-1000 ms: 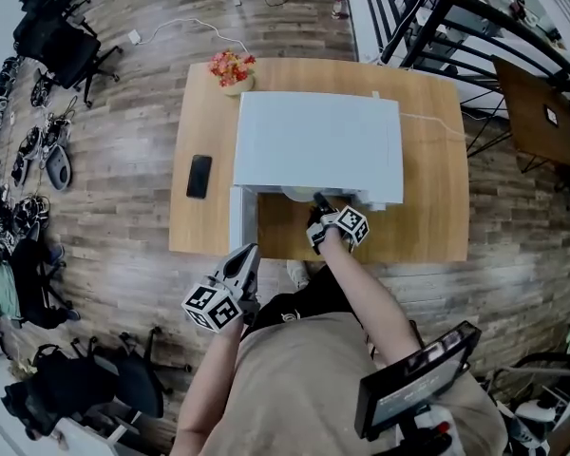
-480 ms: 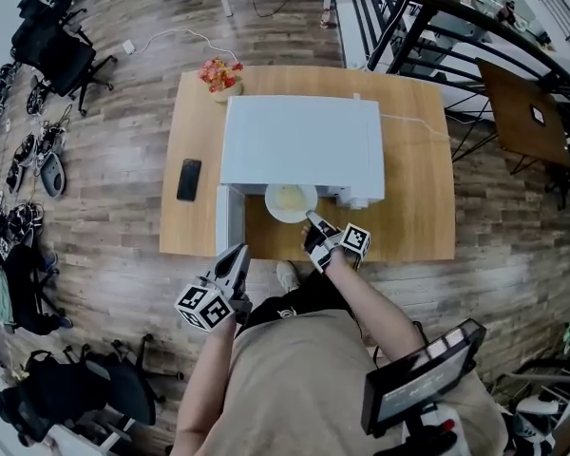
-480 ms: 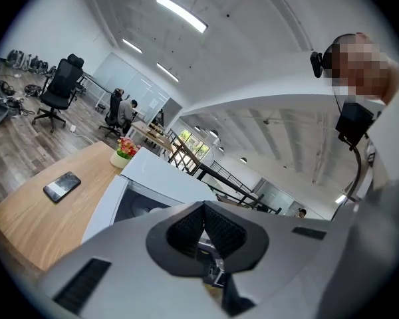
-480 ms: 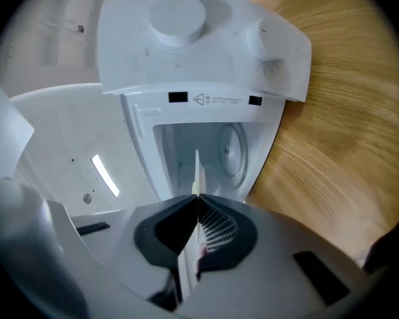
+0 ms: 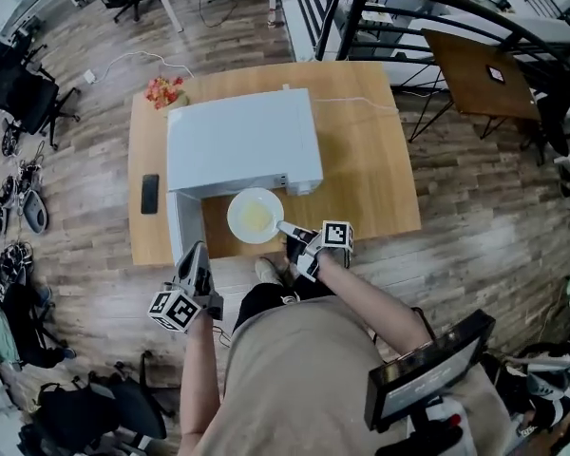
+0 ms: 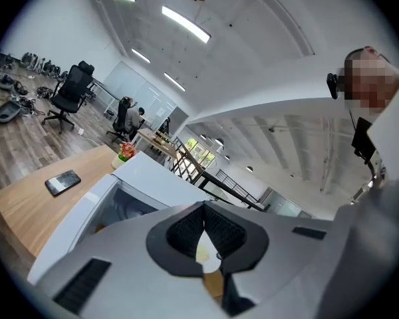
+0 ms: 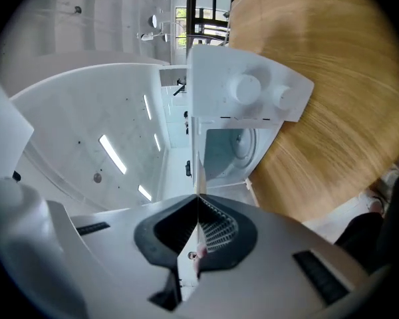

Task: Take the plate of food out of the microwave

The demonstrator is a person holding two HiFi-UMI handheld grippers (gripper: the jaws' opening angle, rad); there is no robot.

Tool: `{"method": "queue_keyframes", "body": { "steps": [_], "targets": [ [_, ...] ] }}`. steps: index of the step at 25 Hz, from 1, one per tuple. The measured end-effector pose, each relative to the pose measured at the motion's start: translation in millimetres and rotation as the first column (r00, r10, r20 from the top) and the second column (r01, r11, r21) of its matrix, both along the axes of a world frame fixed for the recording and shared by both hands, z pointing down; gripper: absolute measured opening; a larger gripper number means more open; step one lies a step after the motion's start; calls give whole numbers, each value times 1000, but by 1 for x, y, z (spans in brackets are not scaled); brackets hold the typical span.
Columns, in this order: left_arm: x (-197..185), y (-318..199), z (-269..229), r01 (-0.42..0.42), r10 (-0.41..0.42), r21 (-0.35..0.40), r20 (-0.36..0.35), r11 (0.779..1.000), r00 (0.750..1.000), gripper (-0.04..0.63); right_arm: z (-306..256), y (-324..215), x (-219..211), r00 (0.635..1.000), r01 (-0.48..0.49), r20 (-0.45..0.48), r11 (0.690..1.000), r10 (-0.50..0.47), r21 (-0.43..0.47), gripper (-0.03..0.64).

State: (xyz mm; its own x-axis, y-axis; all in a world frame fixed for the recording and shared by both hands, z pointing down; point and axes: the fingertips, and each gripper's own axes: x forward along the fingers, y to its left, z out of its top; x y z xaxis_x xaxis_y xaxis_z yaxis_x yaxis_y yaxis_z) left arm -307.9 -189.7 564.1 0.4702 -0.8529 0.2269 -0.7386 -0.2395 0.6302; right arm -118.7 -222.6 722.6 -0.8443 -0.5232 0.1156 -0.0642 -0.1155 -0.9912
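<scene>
The white plate (image 5: 256,215) with pale yellow food is outside the white microwave (image 5: 239,139), over the table in front of its open cavity. My right gripper (image 5: 287,228) is shut on the plate's near right rim. In the right gripper view the plate (image 7: 199,178) shows edge-on as a thin white line between the jaws of the right gripper (image 7: 198,201), with the microwave (image 7: 243,102) beyond. My left gripper (image 5: 192,272) hangs off the table's front edge, shut and holding nothing. In the left gripper view the left gripper (image 6: 204,209) points at the microwave (image 6: 143,178).
The microwave door (image 5: 182,228) stands open at the left, reaching toward the front edge. A black phone (image 5: 150,194) lies left of the microwave and a pot of flowers (image 5: 161,91) at the back left corner. Bare wooden table (image 5: 366,160) lies to the right. Chairs and railings surround it.
The right gripper has drawn the plate out of the microwave toward the table's front edge and lifted it. The left gripper has shifted only a little. The head view has swung.
</scene>
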Motion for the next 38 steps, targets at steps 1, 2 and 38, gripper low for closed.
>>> {"method": "queue_keyframes", "body": {
  "steps": [1, 2, 38],
  "targets": [
    [6, -1, -5, -1, 1, 8, 11, 1000, 1000, 3, -13, 2, 7, 1000, 13, -3, 1000, -13, 14, 12],
    [12, -4, -11, -2, 2, 16, 19, 1000, 1000, 3, -26, 3, 15, 1000, 21, -5, 999, -21, 29, 12],
    [70, 17, -26, 98, -100, 111, 15, 989, 995, 3, -157, -4, 237, 982, -177, -18, 953, 187, 244, 12]
  ]
}}
